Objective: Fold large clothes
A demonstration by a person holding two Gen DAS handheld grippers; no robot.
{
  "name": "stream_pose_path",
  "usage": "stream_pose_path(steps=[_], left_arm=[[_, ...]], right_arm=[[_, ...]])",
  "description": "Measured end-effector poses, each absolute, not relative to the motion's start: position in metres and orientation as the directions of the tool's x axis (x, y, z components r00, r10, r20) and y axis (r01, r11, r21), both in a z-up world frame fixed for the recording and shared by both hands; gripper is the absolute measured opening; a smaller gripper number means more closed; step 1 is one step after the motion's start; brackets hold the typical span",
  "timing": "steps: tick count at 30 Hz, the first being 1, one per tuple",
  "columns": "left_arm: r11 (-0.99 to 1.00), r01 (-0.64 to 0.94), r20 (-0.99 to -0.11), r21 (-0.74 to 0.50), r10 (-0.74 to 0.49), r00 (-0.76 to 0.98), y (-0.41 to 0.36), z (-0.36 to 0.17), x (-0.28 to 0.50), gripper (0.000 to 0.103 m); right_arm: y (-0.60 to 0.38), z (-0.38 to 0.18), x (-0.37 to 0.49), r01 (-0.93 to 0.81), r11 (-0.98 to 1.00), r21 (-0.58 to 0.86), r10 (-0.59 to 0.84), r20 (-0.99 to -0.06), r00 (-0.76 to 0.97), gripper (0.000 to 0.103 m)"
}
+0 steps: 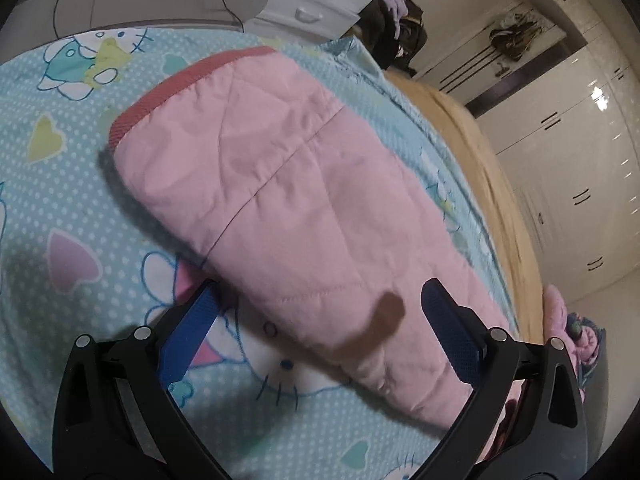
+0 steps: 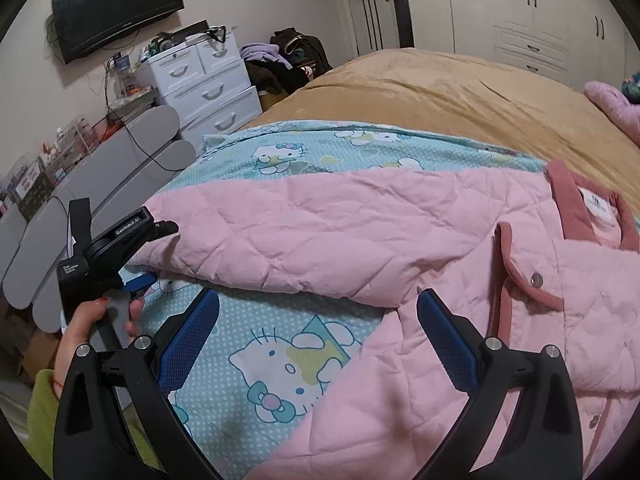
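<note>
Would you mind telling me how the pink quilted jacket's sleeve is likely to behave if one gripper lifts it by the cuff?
The pink quilted jacket is creased and drapes over the blue cartoon-print bedsheet, so its sleeve would probably flop and trail. The padded quilting suggests it is bulky yet light. The dark pink ribbed cuff looks textured, so it likely grips without slipping.
</note>
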State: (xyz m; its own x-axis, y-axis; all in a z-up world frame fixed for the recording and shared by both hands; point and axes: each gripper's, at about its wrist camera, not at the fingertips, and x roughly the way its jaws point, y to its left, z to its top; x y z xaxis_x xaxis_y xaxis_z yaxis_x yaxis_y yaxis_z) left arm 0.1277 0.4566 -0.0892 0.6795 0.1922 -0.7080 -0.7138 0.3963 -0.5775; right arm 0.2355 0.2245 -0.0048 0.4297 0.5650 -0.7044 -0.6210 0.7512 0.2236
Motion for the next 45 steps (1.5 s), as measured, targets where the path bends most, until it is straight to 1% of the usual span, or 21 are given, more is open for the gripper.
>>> stream_pose_path(steps=[1, 3, 4, 5, 6, 8, 9, 11, 13, 19, 24, 27, 31, 35, 37, 45], left_arm=[[0.402, -0.703, -0.696, -0.586, 0.194, 0.691, 0.457, -0.089, 0.128, 0.094], [0.406, -0.699, -0.689, -0.589, 0.200, 0.696, 0.458, -0.090, 0.130, 0.086], [0.407, -0.708, -0.693, -0.577, 0.215, 0.688, 0.458, -0.090, 0.130, 0.076], [0.403, -0.715, -0.694, -0.572, 0.228, 0.683, 0.458, -0.090, 0.129, 0.063], [0.396, -0.714, -0.689, -0.578, 0.232, 0.687, 0.460, -0.090, 0.127, 0.057], [0.387, -0.696, -0.669, -0.605, 0.226, 0.708, 0.463, -0.090, 0.122, 0.034], [0.391, -0.686, -0.660, -0.613, 0.224, 0.717, 0.462, -0.089, 0.120, 0.031], [0.411, -0.660, -0.631, -0.628, 0.227, 0.742, 0.458, -0.080, 0.118, 0.020], [0.439, -0.641, -0.605, -0.630, 0.240, 0.759, 0.452, -0.066, 0.119, 0.015], [0.543, -0.568, -0.500, -0.618, 0.286, 0.817, 0.426, -0.010, 0.119, 0.013], [0.629, -0.501, -0.414, -0.594, 0.295, 0.861, 0.399, 0.031, 0.121, 0.012], [0.670, -0.454, -0.365, -0.588, 0.281, 0.888, 0.381, 0.054, 0.123, 0.012], [0.720, -0.399, -0.320, -0.568, 0.252, 0.913, 0.354, 0.079, 0.127, 0.012], [0.786, -0.332, -0.279, -0.522, 0.210, 0.937, 0.318, 0.102, 0.136, 0.012], [0.807, -0.299, -0.260, -0.510, 0.187, 0.947, 0.305, 0.107, 0.138, 0.012], [0.862, -0.170, -0.241, -0.477, 0.058, 0.969, 0.246, 0.117, 0.166, 0.012]], right_arm=[[0.222, -0.005, 0.236, -0.616, 0.753, 0.231, 0.566, -0.704, 0.428, 0.099], [0.216, -0.006, 0.236, -0.608, 0.757, 0.240, 0.567, -0.705, 0.427, 0.099], [0.212, -0.006, 0.236, -0.604, 0.760, 0.241, 0.565, -0.704, 0.430, 0.099], [0.210, -0.005, 0.236, -0.600, 0.763, 0.240, 0.563, -0.704, 0.433, 0.099], [0.206, -0.005, 0.236, -0.594, 0.768, 0.241, 0.560, -0.703, 0.439, 0.099], [0.200, -0.004, 0.238, -0.584, 0.775, 0.244, 0.557, -0.701, 0.446, 0.099], [0.196, -0.004, 0.239, -0.578, 0.778, 0.247, 0.555, -0.700, 0.449, 0.099], [0.191, -0.003, 0.240, -0.568, 0.783, 0.252, 0.555, -0.696, 0.455, 0.099], [0.184, -0.003, 0.240, -0.562, 0.786, 0.258, 0.556, -0.693, 0.460, 0.099], [0.150, 0.006, 0.238, -0.522, 0.810, 0.268, 0.543, -0.680, 0.493, 0.099], [0.114, 0.016, 0.239, -0.465, 0.838, 0.286, 0.523, -0.664, 0.534, 0.099], [0.091, 0.021, 0.239, -0.434, 0.849, 0.301, 0.516, -0.649, 0.560, 0.099], [0.067, 0.028, 0.238, -0.404, 0.860, 0.312, 0.505, -0.633, 0.586, 0.099], [0.042, 0.029, 0.237, -0.369, 0.869, 0.329, 0.494, -0.622, 0.607, 0.099], [0.029, 0.026, 0.237, -0.346, 0.873, 0.344, 0.488, -0.621, 0.614, 0.099], [-0.023, 0.020, 0.232, -0.261, 0.888, 0.378, 0.453, -0.630, 0.631, 0.099]])
